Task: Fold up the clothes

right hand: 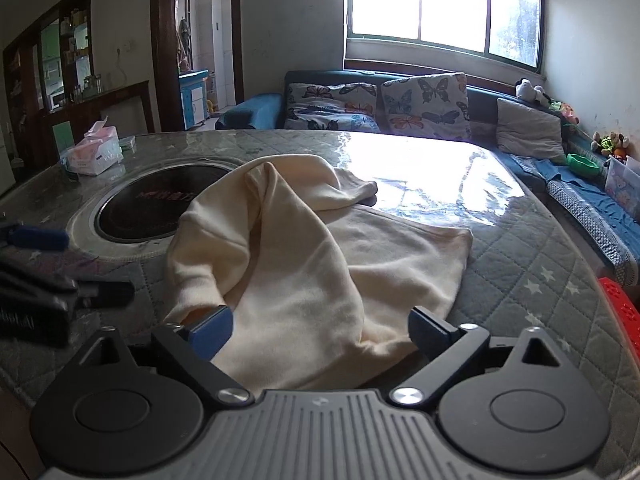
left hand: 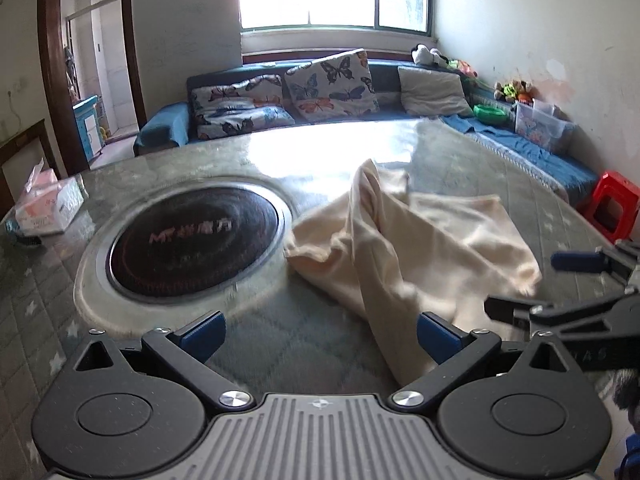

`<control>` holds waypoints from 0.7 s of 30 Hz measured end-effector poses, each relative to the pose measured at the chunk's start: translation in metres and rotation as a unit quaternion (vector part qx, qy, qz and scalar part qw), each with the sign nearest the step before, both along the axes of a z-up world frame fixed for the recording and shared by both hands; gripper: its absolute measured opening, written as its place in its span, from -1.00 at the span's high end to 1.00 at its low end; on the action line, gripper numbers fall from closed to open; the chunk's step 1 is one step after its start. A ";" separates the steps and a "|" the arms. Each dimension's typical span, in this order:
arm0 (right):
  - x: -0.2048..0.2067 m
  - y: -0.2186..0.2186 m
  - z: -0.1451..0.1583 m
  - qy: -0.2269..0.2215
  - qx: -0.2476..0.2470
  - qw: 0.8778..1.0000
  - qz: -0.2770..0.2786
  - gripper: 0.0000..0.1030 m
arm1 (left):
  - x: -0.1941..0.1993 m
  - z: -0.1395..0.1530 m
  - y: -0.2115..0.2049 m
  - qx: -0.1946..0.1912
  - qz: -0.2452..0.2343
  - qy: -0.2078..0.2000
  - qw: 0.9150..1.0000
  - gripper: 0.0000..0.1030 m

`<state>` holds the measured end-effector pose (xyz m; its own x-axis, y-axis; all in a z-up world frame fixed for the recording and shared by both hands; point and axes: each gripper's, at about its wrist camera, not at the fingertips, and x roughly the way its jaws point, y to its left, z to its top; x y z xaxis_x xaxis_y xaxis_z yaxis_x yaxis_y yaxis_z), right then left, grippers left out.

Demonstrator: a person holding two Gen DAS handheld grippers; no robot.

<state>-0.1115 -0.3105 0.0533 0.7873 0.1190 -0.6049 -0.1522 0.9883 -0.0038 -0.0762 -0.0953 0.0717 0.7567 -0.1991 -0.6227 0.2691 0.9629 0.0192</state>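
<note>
A cream-coloured garment point(left hand: 408, 248) lies crumpled on the quilted table cover, to the right of the round black cooktop. It fills the middle of the right wrist view point(right hand: 304, 264). My left gripper point(left hand: 320, 338) is open and empty, low over the table, with the garment's near edge by its right finger. My right gripper point(right hand: 320, 332) is open, with the garment's near edge lying between its fingers. The right gripper also shows at the right edge of the left wrist view point(left hand: 540, 284), and the left gripper at the left edge of the right wrist view point(right hand: 68, 264).
A round black cooktop point(left hand: 192, 240) is set into the table point(left hand: 260, 332) left of the garment. A tissue box point(left hand: 48, 208) stands at the far left. A sofa with butterfly cushions point(left hand: 320, 84) runs behind the table. A red stool point(left hand: 612, 204) stands at the right.
</note>
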 end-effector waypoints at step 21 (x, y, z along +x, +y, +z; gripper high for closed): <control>0.101 -0.009 -0.006 0.026 0.017 0.997 0.067 -0.43 | 0.124 -0.018 -0.032 -0.030 -0.074 0.060 0.995 0.50</control>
